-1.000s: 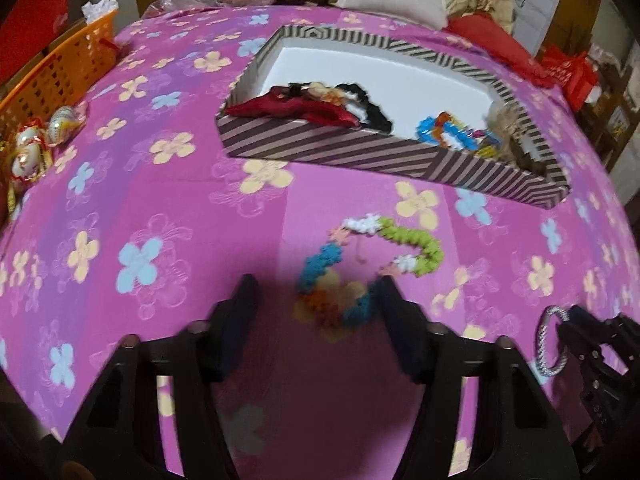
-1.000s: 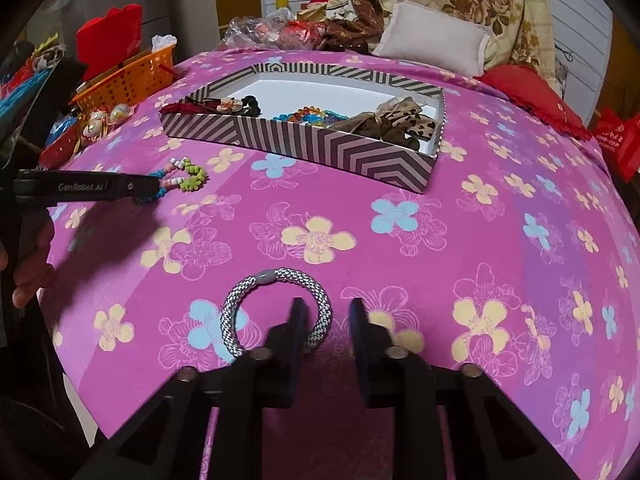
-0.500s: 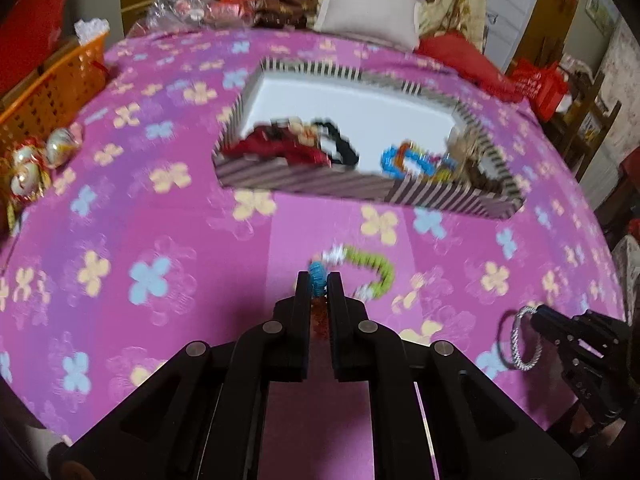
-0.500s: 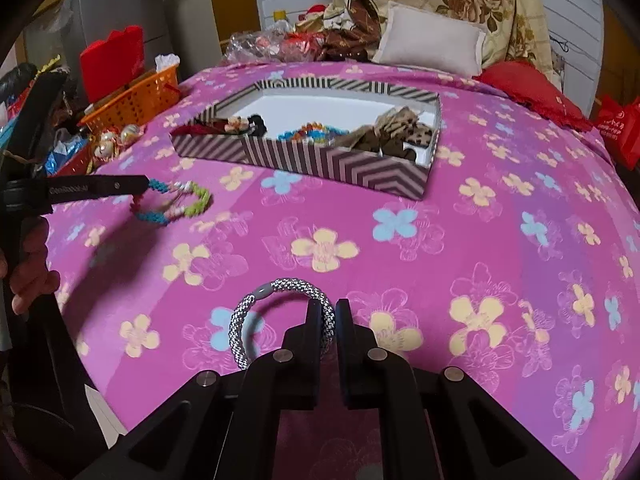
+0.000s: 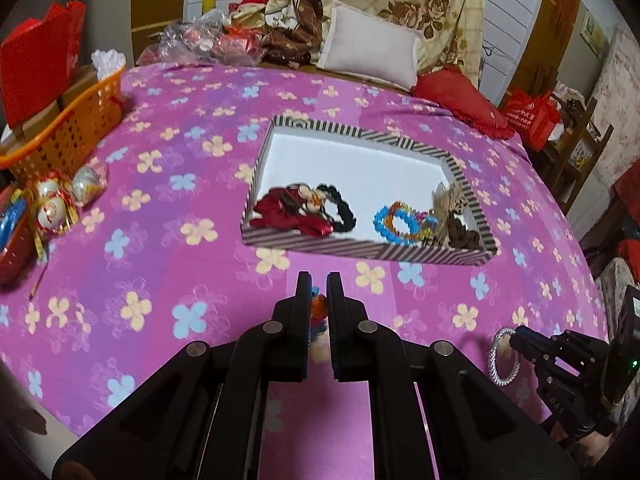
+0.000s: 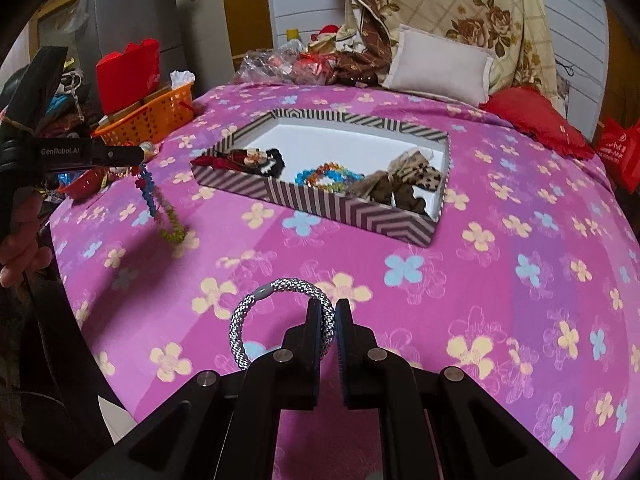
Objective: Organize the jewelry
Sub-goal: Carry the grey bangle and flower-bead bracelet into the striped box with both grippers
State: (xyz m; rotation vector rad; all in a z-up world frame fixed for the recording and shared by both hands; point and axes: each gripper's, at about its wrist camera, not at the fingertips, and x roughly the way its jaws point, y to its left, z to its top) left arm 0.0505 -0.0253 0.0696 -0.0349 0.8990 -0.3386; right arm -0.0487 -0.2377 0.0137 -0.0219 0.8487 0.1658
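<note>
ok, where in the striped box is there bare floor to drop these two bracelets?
The back half of the striped box is bare white floor. A smaller gap sits between the black scrunchie and the blue beaded bracelet. The front edge is crowded: red cloth left, brown bows in the right corner.

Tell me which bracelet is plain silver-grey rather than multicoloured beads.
The woven silver-grey bracelet clamped in the right gripper. The one hanging from the left gripper and the one in the striped box are both colourful beads.
</note>
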